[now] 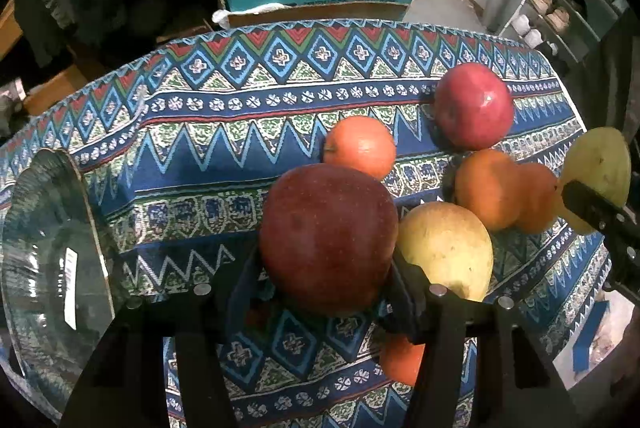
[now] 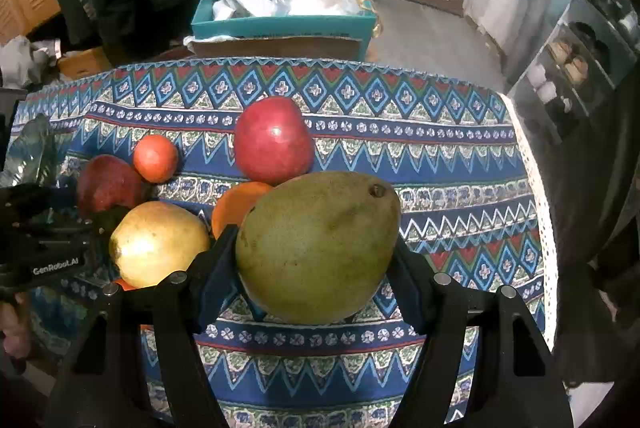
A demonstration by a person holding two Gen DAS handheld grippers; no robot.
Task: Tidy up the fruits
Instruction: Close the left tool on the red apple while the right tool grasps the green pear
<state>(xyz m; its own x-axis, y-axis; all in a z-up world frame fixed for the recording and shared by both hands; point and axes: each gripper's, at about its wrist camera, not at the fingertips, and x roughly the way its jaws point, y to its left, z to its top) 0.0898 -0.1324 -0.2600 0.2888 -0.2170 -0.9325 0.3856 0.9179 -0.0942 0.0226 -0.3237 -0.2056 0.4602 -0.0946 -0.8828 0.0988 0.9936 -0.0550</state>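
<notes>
Fruit pickup is under way: left gripper (image 1: 324,292) fingers pinch a dark red apple (image 1: 326,236), right gripper (image 2: 316,288) fingers pinch a green mango (image 2: 318,248), so next each likely needs carrying to the glass bowl (image 1: 44,212).

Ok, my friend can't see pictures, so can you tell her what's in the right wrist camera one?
The right gripper holds a big green mango between its two black fingers, above a table with a blue patterned cloth. Behind and to the left lie a red apple, a yellow pear, oranges and another red apple, with the left gripper at the left edge.
</notes>
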